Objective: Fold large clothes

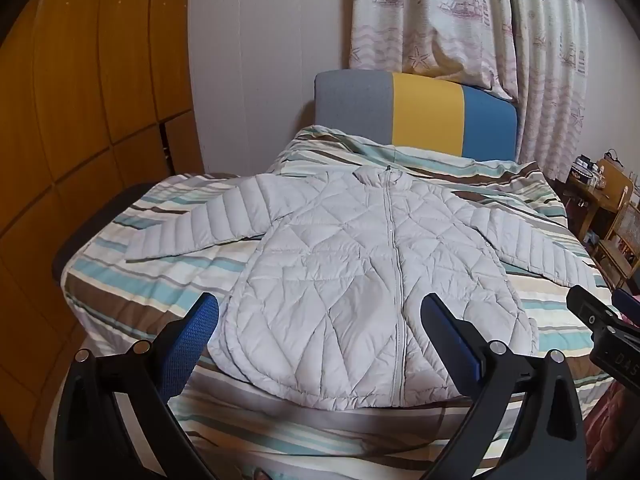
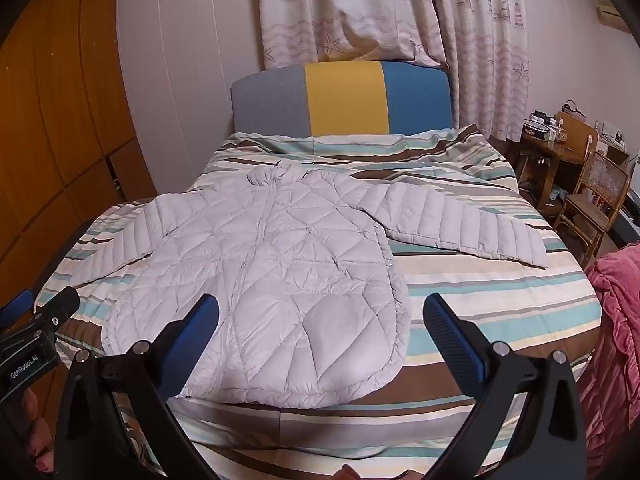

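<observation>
Hovering above the foot of the bed, left tool (image 1: 320, 312) and right tool (image 2: 320, 312) both stand wide open with nothing between their blue pads; neither touches cloth. Jacket (image 1: 360, 272) lies flat, front up, zipped, on the striped bedspread (image 2: 500, 312), collar toward the headboard (image 2: 344, 96), hem nearest the tools. Left sleeve (image 1: 196, 228) spreads out toward the wardrobe side; right sleeve (image 2: 460, 224) angles out toward the chair (image 2: 596, 196) side. Judgement: folding not yet begun; first step is likely bringing a sleeve across the chest. Note for a good fold: pinch each sleeve at the cuff, taking the whole padded layer but not the bedspread beneath, lift just enough to clear the body, and lay it straight across so the crease falls at the shoulder seam. Quilted fill looks puffy and slippery, so expect it to spring back; press the fold down before letting go. Risk: the bedspread has loose ridges near the headboard that could drag along if caught. Pink cloth (image 2: 616, 320) at the right edge lies apart, not in the way.
</observation>
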Available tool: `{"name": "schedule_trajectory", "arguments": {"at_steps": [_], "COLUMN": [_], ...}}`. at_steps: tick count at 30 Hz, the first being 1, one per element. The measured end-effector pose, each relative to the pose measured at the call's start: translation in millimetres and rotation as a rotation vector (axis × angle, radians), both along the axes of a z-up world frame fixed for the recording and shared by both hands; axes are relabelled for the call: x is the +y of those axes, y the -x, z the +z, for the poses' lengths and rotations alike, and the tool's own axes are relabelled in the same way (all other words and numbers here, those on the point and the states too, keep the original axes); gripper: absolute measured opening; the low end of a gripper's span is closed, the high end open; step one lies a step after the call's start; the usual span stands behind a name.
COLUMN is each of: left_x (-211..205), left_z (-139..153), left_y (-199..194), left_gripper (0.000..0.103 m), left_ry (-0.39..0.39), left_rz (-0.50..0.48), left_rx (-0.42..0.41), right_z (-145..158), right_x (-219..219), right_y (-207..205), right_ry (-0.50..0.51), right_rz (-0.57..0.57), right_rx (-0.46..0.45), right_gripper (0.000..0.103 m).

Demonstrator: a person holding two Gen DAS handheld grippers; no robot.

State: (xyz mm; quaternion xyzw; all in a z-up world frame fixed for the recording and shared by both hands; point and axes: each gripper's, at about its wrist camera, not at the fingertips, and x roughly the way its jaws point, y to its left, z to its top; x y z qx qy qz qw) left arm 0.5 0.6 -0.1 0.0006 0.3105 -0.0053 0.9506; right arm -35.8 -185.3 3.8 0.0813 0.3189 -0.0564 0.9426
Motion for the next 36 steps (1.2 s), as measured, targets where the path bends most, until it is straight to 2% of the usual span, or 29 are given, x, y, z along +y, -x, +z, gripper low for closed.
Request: {"name": "schedule_trajectory", "arguments": {"at_steps": [7, 8, 12, 13, 36], "left_x": [-1.4, -1.9, -4.3, 0.5, -3.5], "left_z": [0.4, -8.6, -13.1, -10.1, -17.3], "left_y": [3.1, 3.3, 10.5, 2.7, -0.8], "left_gripper": [0.1, 0.1, 0.1, 0.1, 0.1], "left_ry": [-0.011, -0.014, -0.018, -0.011, -0.014], "left_rz": [-0.007, -0.005, -0.008, -0.001, 0.011], "left_rx": [-0.006, -0.003, -0.01, 0.011, 0.018], "right_z": [-1.7, -1.5, 1.7, -2.1, -3.0], "right_x": [-0.2, 0.0, 0.0, 0.4, -1.4], "right_y": [-0.9, -0.6, 2.3, -3.8, -2.0], "right_ry": [0.004, 0.005, 0.005, 0.001, 0.0], "right_rz": [-0.001, 0.0, 0.002, 0.002, 0.002], "right_rx": [0.009, 0.008, 0.009, 0.015, 0.015], "right_gripper": [0.101, 0.101, 0.101, 0.101, 0.101]}}
